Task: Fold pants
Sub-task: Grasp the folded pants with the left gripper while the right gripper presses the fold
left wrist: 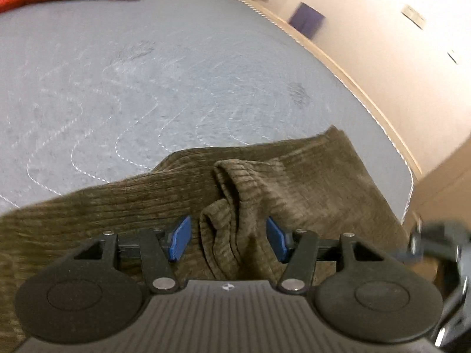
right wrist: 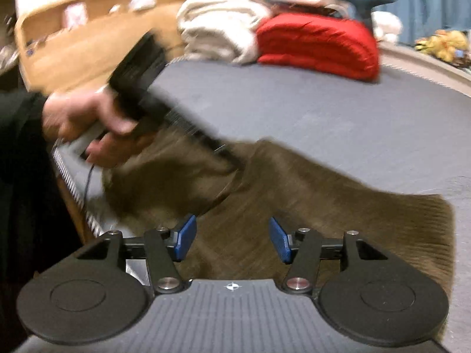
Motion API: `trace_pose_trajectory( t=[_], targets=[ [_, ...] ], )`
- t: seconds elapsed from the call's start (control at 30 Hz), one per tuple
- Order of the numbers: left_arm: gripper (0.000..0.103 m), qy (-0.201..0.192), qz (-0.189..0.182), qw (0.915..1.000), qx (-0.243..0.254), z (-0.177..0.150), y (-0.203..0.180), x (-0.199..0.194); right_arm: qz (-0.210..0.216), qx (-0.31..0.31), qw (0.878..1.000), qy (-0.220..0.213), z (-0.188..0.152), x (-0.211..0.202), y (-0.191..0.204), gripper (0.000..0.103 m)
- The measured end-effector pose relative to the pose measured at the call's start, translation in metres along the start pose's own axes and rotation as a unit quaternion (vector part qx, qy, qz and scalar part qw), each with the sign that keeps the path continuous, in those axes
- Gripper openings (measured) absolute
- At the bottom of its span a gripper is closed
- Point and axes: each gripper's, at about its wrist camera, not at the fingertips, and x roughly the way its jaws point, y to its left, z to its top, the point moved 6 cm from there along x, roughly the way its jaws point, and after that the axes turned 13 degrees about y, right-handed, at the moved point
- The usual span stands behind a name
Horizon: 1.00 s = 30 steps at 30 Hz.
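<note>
Bedroom, pale wall [left wrist: 368, 29] and wood bed frame [left wrist: 347, 76] at the far side. Grey quilted mattress [left wrist: 147, 82] fills most of both views, white wavy stitching on it. Olive-brown corduroy pants [left wrist: 309, 176] lie on the mattress near its corner, spread flat with one bunched fold standing up in the middle.

Left wrist view only: the wall, a blurred purple patch [left wrist: 307, 20] on it, the raised fold in close-up. A blurred dark shape at the right edge, can't tell what it is.

Right wrist view only: stack of white folded linens [right wrist: 217, 29], red folded blanket [right wrist: 321, 44] beside it at the far end of the mattress, blue curtain [right wrist: 426, 3] behind, wooden headboard-like shelf [right wrist: 88, 29] at left. Also a person's hand [right wrist: 85, 123] and dark sleeve [right wrist: 23, 161] holding the other gripper unit, motion-blurred, its tip down at the pants.

Left tongs [left wrist: 228, 238]: open, blue pads apart, the raised pants fold sits between them, pads not pressing on it.

Right tongs [right wrist: 232, 239]: open, nothing gripped, flat pants cloth lies under and ahead of them. Pants edge reaches to the right of these tongs on the mattress.
</note>
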Motion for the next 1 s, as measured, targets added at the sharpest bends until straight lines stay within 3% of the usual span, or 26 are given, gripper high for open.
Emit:
trace_pose_trajectory(
  t=[0.1, 0.23, 0.27, 0.3, 0.33, 0.4, 0.43, 0.53, 0.63, 0.7, 0.73, 0.77, 0.8, 0.83, 0.87, 0.9, 1.0],
  targets=[
    [0.062, 0.013, -0.012, 0.9993, -0.035, 0.003, 0.005, 0.014, 0.019, -0.041, 0.998, 0.034, -0.007, 0.016, 0.022, 0.062],
    [0.062, 0.010, -0.012, 0.9990, -0.042, 0.006, 0.005, 0.020, 0.019, -0.077, 0.995, 0.057, -0.014, 0.032, 0.041, 0.061],
    [0.053, 0.011, -0.006, 0.9991, -0.040, 0.007, 0.005, 0.021, 0.019, -0.081, 0.995, 0.059, -0.012, 0.035, 0.043, 0.060],
    [0.045, 0.014, 0.012, 0.9992, -0.035, 0.007, 0.005, 0.022, 0.020, -0.082, 0.995, 0.061, -0.012, 0.037, 0.045, 0.050],
    [0.033, 0.023, 0.035, 0.9989, -0.022, 0.007, 0.003, 0.022, 0.024, -0.083, 0.994, 0.065, -0.012, 0.039, 0.048, 0.033],
    [0.022, 0.018, 0.065, 0.9976, 0.017, 0.010, -0.012, 0.012, 0.029, -0.095, 0.993, 0.065, -0.011, 0.035, 0.052, 0.025],
    [0.019, 0.005, 0.074, 0.9964, 0.041, 0.012, -0.022, 0.003, 0.028, -0.110, 0.992, 0.062, -0.009, 0.031, 0.056, 0.015],
    [0.017, -0.062, 0.058, 0.9937, 0.073, 0.024, -0.045, -0.034, 0.031, -0.121, 0.992, 0.032, 0.001, 0.008, 0.053, 0.012],
    [0.017, -0.117, 0.061, 0.9887, 0.070, 0.040, -0.038, -0.050, 0.038, -0.112, 0.993, -0.014, 0.014, -0.016, 0.047, 0.012],
    [0.020, -0.099, 0.059, 0.9923, 0.046, 0.042, -0.019, -0.039, 0.027, -0.112, 0.993, -0.033, 0.018, -0.024, 0.045, 0.011],
    [0.024, -0.077, 0.061, 0.9945, 0.036, 0.040, -0.011, -0.029, 0.025, -0.111, 0.993, -0.032, 0.019, -0.022, 0.044, 0.006],
    [0.031, -0.046, 0.074, 0.9959, 0.024, 0.037, -0.001, -0.018, 0.029, -0.110, 0.993, -0.022, 0.017, -0.017, 0.044, 0.005],
    [0.036, -0.036, 0.094, 0.9948, 0.010, 0.034, 0.007, -0.013, 0.030, -0.112, 0.993, -0.009, 0.013, -0.009, 0.046, 0.005],
    [0.048, -0.039, 0.110, 0.9932, -0.006, 0.033, 0.014, -0.015, 0.025, -0.117, 0.993, 0.005, 0.008, 0.000, 0.048, 0.005],
    [0.057, -0.047, 0.106, 0.9930, -0.020, 0.033, 0.019, -0.020, 0.018, -0.123, 0.992, 0.022, 0.002, 0.010, 0.051, 0.005],
    [0.059, -0.059, 0.093, 0.9933, -0.036, 0.033, 0.023, -0.026, 0.014, -0.129, 0.991, 0.038, -0.003, 0.019, 0.054, 0.005],
    [0.060, -0.083, 0.050, 0.9932, -0.064, 0.036, 0.026, -0.041, 0.001, -0.146, 0.987, 0.061, -0.013, 0.032, 0.060, 0.005]
  ],
)
